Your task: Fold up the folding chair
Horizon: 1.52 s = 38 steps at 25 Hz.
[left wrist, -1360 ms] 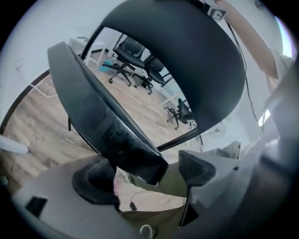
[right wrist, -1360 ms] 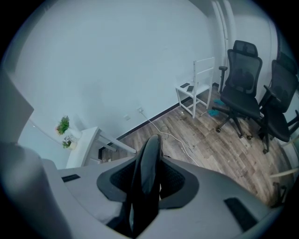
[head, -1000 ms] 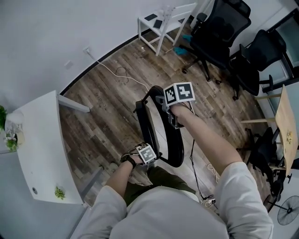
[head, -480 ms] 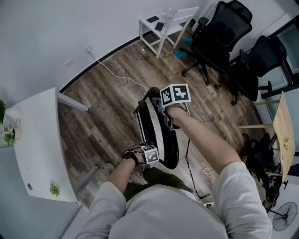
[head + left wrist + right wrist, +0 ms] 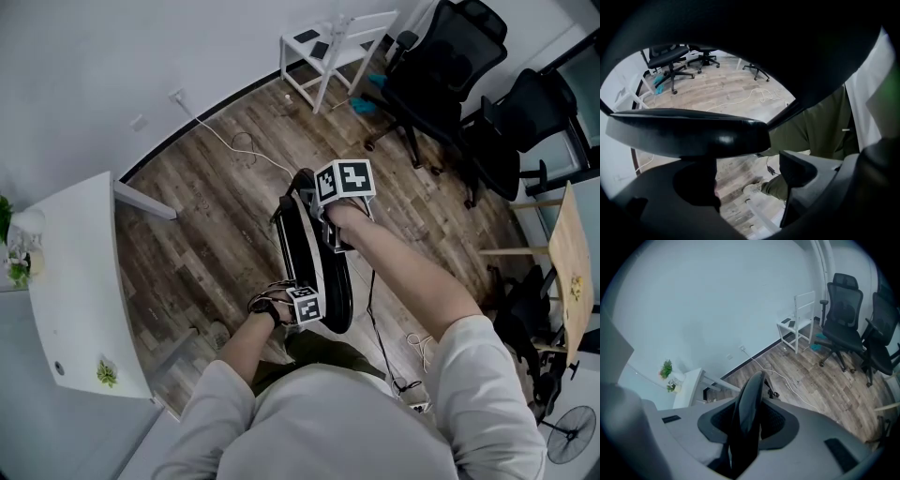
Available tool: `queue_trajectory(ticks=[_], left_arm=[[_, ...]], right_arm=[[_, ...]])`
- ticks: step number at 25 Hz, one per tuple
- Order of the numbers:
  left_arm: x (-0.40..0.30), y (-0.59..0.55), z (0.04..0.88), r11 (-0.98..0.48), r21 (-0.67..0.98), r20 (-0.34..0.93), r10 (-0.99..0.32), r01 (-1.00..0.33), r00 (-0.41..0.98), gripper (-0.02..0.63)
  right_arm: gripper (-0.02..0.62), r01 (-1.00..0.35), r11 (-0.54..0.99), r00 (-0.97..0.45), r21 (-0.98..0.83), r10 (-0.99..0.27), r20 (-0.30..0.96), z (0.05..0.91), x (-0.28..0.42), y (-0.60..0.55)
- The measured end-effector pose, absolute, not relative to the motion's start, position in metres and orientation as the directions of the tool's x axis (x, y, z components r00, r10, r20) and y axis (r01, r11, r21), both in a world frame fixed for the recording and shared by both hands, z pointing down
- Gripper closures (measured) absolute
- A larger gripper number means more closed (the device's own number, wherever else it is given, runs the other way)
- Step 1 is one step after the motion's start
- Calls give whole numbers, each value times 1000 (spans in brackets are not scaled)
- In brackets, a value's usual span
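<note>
The black folding chair point(image 5: 309, 267) stands on the wood floor right in front of me, its seat swung up close to the back. My right gripper point(image 5: 336, 225), under its marker cube, sits at the chair's top. In the right gripper view the right gripper point(image 5: 749, 414) is shut on the thin black backrest edge point(image 5: 751, 394). My left gripper point(image 5: 302, 307) is low at the near seat edge. The left gripper view has the padded seat edge point(image 5: 689, 133) lying across the left gripper point(image 5: 750, 166), against its left finger; the fingers stand apart with floor showing between them.
A white table point(image 5: 75, 291) stands at the left with small plants on it. A white chair point(image 5: 328, 47) and two black office chairs point(image 5: 441, 66) are at the back. A white cable point(image 5: 239, 145) trails over the floor. A wooden tabletop point(image 5: 572, 262) is at the right.
The chair has narrowed: the seat has swung closer to the back. My left gripper has rolled and shifted slightly with the seat edge. The right gripper has kept its hold in place.
</note>
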<state>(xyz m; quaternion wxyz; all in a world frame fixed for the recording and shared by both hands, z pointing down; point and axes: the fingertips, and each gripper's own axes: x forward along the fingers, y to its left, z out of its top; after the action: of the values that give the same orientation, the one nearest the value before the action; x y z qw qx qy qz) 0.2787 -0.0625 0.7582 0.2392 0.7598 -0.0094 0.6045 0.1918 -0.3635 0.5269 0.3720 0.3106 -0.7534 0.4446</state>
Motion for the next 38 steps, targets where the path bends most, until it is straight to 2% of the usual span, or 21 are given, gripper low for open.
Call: queue_trajectory(ticks=[4,7,11,13,17,20,28,38], left_arm=[[274,-76,735,-888,249,951,149,-386,270,195],[273,-74,691,-836,209,938,25,-508,345,195],[282,-77,605,-662,322,832,-143,-677,536,190],[286,-87,562,-575,363,775,-251,-733,580,190],[301,-113,500,-465,328,716,-445,-822,538,178],[316,-126,491,-389,252,714,-543,-886,441,173],[332,-168,523,-307,16,722,-655,-951,223,173],[275,-150,524,-265,16,746,-639,-964,188,255]], right_arm=[[463,-797,410,-533,-444,-130,836,525,193,-368],[462,-794,410,-537,-449,-126,834,525,192,-366],[460,-795,406,-534,-451,-117,838,523,193,-367],[460,-798,403,-524,-448,-99,846,524,192,-365],[462,-806,420,-489,-416,-78,869,527,194,-364],[462,-812,443,-459,-380,-82,885,530,197,-360],[478,-821,477,-412,-315,-112,904,534,191,-348],[509,-820,536,-330,-202,-153,932,529,146,-329]])
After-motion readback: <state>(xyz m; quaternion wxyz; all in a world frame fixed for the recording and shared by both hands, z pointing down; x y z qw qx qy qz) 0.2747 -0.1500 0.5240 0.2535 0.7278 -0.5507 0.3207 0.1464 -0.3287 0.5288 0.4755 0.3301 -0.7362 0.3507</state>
